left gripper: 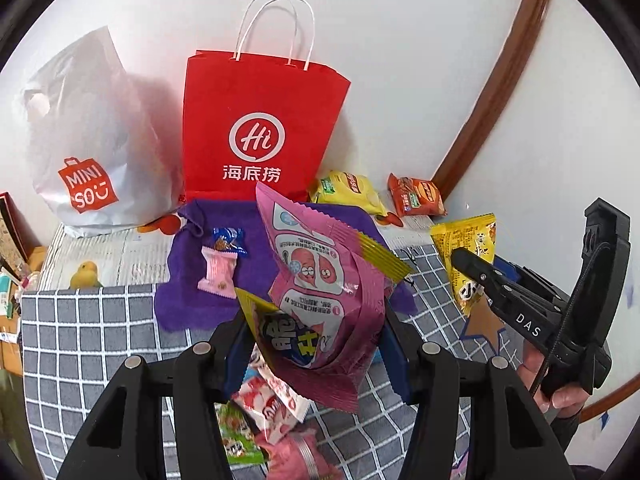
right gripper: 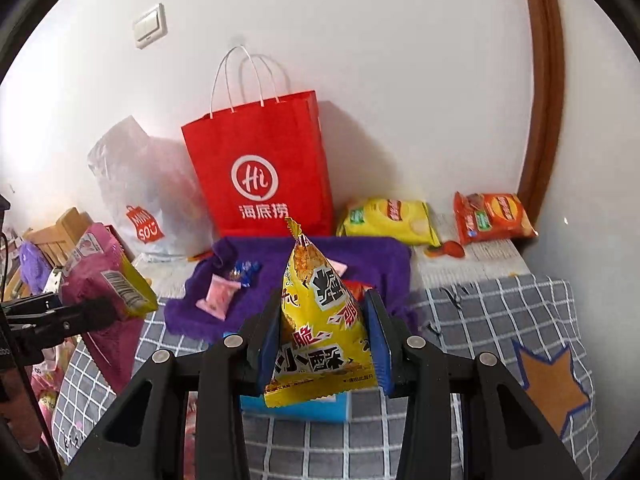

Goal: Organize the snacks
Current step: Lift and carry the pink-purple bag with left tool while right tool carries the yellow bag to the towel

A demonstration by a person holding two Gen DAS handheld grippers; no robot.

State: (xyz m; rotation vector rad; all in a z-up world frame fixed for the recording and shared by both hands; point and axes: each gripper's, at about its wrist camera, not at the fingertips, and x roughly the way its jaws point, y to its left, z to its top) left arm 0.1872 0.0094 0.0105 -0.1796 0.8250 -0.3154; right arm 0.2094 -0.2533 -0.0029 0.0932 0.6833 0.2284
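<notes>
Your left gripper (left gripper: 316,344) is clamped on a pink snack bag (left gripper: 320,300), which stands up between the blue pads and leans toward the red paper bag (left gripper: 256,128) at the back; the bag's yellow sealed edge juts out to the right of the jaws. Your right gripper (right gripper: 324,340) is closed on a yellow triangular snack pack (right gripper: 320,320), point up, its wide base sitting low between the pads. In the left wrist view that same right gripper comes in from the right edge, held by your hand (left gripper: 560,380), with the yellow pack at its tip. Both packets are lifted clear of the grey checked cloth (right gripper: 500,312) that covers the near part of the surface. Just beyond the grippers lies a purple towel (left gripper: 192,280), carrying a pink wrapped candy (left gripper: 216,276) and a small blue wrapped candy (left gripper: 230,240) touching it. Beneath the left gripper, near the front edge, a few more pink and green packets (left gripper: 264,408) lie loose on the cloth. Along the back edge against the wall stand a white plastic bag (left gripper: 92,160) to the left of the red paper bag, and to the right a yellow chip bag (right gripper: 388,220) and, a little apart toward the right corner, an orange chip bag (right gripper: 492,216).
</notes>
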